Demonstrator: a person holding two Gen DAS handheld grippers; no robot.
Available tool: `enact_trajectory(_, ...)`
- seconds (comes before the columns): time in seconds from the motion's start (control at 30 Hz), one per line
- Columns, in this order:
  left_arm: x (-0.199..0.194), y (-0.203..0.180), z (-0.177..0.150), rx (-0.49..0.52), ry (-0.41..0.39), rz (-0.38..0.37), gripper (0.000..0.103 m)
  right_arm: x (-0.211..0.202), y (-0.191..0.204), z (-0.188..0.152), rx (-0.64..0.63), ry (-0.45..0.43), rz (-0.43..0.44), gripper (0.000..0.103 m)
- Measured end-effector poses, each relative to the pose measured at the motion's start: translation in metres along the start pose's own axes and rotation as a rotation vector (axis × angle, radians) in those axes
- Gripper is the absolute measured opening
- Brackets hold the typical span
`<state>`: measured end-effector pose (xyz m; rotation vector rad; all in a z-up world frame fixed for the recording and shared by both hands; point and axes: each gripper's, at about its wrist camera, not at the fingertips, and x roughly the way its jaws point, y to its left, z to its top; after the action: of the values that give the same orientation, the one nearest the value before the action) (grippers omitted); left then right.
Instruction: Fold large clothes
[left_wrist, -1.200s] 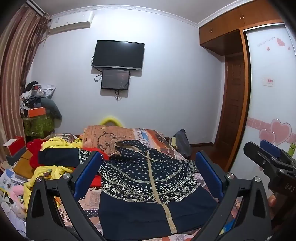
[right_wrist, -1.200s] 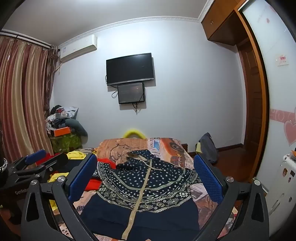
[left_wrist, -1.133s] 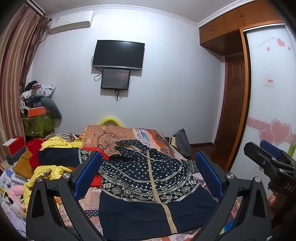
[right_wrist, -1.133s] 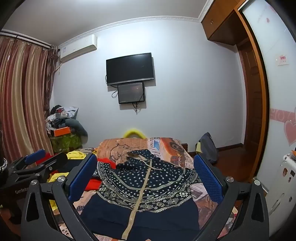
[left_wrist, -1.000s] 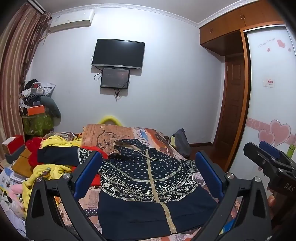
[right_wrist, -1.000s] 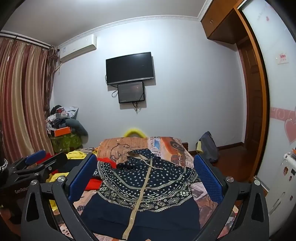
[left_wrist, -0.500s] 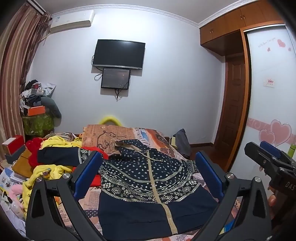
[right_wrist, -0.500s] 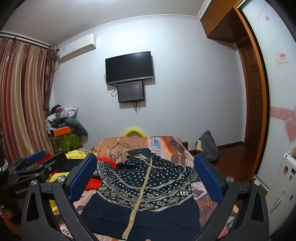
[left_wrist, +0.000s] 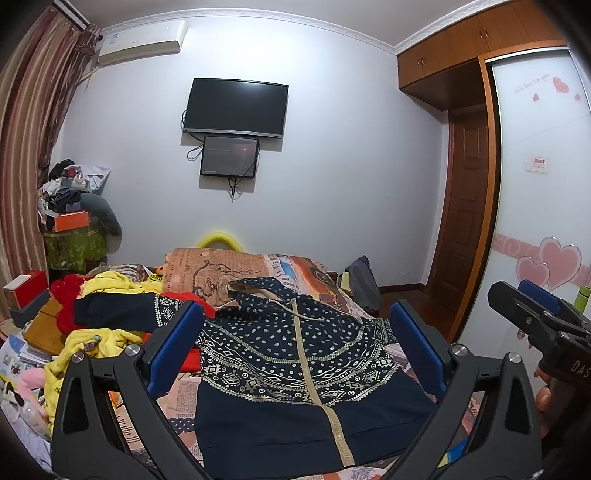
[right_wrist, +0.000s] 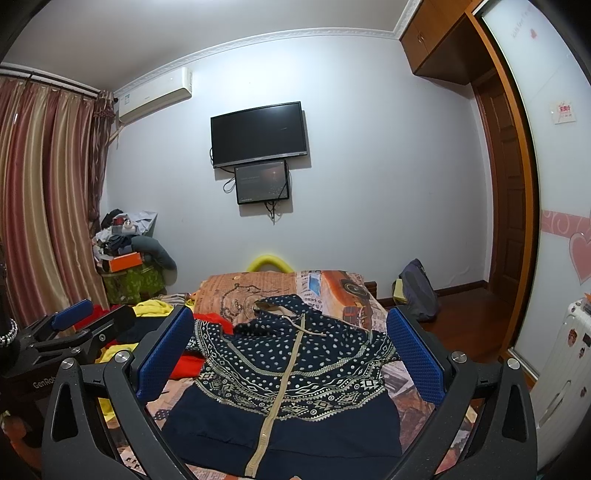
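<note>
Covering most of the room, the bed (left_wrist: 258, 260) carries a navy patterned hooded jacket (left_wrist: 295, 369), spread flat and front up, hood toward the far wall, one sleeve stretched out to the left over red and yellow clothes (left_wrist: 96, 295). Above its near hem hang both grippers, apart from the cloth: the left gripper (left_wrist: 299, 350) has its blue fingers (left_wrist: 173, 343) spread wide and holds nothing, and the right gripper (right_wrist: 291, 354) is likewise wide and empty
</note>
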<state>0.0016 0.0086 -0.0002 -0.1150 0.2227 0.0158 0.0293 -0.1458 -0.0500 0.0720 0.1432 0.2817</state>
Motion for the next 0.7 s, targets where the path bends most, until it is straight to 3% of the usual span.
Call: enact_trajectory(0.7,0.0013,-0.0002,-0.0026,-0.008,-0.002,-0.006,0.102,0.0004,-0.0009,0.0014,0.0,0.004,0.001,0.103)
